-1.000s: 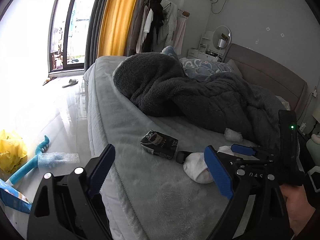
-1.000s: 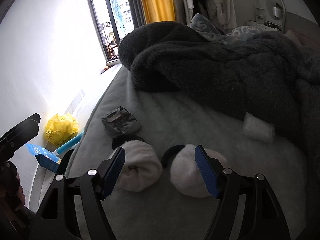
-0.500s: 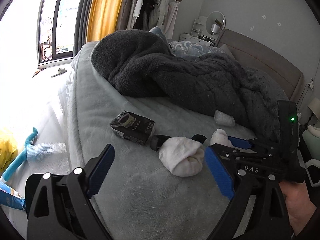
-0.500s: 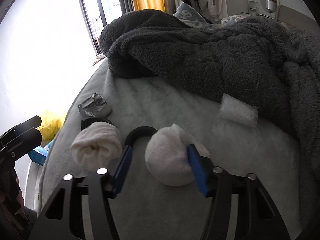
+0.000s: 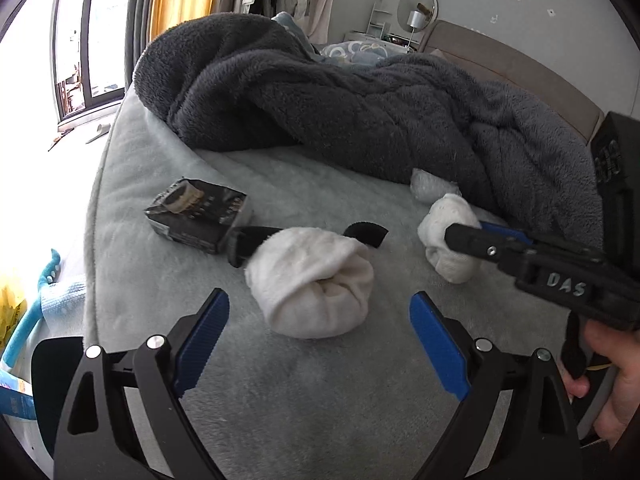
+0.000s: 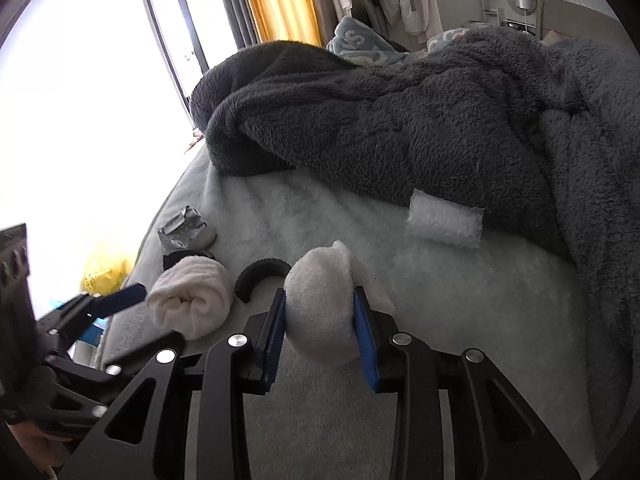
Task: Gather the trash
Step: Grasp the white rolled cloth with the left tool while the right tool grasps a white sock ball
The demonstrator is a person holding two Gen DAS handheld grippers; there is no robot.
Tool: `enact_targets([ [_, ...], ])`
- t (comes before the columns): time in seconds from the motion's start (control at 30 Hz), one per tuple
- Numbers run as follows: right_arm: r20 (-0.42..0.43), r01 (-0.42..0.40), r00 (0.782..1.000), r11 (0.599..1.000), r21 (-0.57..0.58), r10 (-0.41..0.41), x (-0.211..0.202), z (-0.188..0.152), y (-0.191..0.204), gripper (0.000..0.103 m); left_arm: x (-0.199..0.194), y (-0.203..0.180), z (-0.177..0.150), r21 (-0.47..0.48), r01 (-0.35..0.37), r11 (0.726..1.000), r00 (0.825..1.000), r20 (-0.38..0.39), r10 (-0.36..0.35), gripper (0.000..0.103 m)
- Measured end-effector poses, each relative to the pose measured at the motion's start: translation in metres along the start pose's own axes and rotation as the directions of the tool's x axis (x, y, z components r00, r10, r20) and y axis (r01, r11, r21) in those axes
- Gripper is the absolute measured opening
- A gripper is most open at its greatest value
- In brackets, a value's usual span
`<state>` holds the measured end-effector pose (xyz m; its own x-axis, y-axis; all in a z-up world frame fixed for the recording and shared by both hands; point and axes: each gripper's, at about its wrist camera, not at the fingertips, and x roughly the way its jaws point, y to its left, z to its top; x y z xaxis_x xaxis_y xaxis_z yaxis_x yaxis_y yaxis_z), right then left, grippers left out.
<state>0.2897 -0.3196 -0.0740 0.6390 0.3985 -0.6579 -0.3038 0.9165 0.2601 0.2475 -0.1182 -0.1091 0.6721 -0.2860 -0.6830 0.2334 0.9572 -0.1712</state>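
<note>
The right gripper (image 6: 319,330) has just closed its fingers onto a white sock (image 6: 320,304). Only the left view shows the left gripper (image 5: 320,334), fingers apart, before the other sock (image 5: 312,280).

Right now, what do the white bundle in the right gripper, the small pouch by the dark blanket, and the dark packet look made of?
White bundle: knitted fabric, matte, ribbed weave; it dents between the right gripper's pads, probably a rolled sock. Small pouch: translucent bubbled plastic, likely bubble wrap. Dark packet: printed glossy wrapper, creased; film or thin card, unclear.
</note>
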Motion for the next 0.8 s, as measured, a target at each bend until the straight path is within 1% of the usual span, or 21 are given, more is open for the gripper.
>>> enact_targets([
  [0.2, 0.034, -0.028, 0.999, 1.000, 0.009, 0.028, -0.014, 0.000, -0.007, 0.033, 0.015, -0.013, -0.003, 0.020, -0.041, 0.999, 0.999, -0.015, 0.041, 0.093],
  [0.37, 0.042, -0.041, 0.998, 0.999, 0.005, 0.040, -0.021, -0.005, -0.013, 0.033, 0.025, -0.017, -0.004, -0.012, -0.063, 0.998, 0.998, -0.027, 0.063, 0.089],
  [0.47, 0.041, -0.045, 0.998, 0.999, -0.001, 0.045, -0.024, -0.008, -0.016, 0.033, 0.029, -0.017, -0.003, -0.026, -0.086, 0.996, 0.996, -0.027, 0.086, 0.084],
  [0.53, 0.042, -0.047, 0.998, 0.999, -0.001, 0.047, -0.026, -0.010, -0.018, 0.033, 0.030, -0.016, -0.002, -0.040, -0.086, 0.995, 0.996, -0.027, 0.085, 0.076],
  [0.57, 0.041, -0.049, 0.998, 0.999, 0.001, 0.049, -0.027, -0.011, -0.020, 0.033, 0.030, -0.015, -0.002, -0.046, -0.089, 0.995, 0.996, -0.028, 0.088, 0.074],
  [0.6, 0.042, -0.051, 0.998, 0.999, 0.002, 0.051, -0.028, -0.012, -0.021, 0.033, 0.030, -0.014, -0.001, -0.052, -0.092, 0.994, 0.996, -0.026, 0.091, 0.069],
  [0.67, 0.043, -0.051, 0.998, 0.999, -0.002, 0.051, -0.030, -0.014, -0.022, 0.033, 0.030, -0.012, -0.001, -0.057, -0.094, 0.994, 0.995, -0.024, 0.093, 0.063],
  [0.8, 0.043, -0.053, 0.998, 0.999, 0.002, 0.053, -0.032, -0.014, -0.022, 0.033, 0.028, -0.010, -0.001, -0.044, -0.086, 0.995, 0.996, -0.025, 0.085, 0.057],
])
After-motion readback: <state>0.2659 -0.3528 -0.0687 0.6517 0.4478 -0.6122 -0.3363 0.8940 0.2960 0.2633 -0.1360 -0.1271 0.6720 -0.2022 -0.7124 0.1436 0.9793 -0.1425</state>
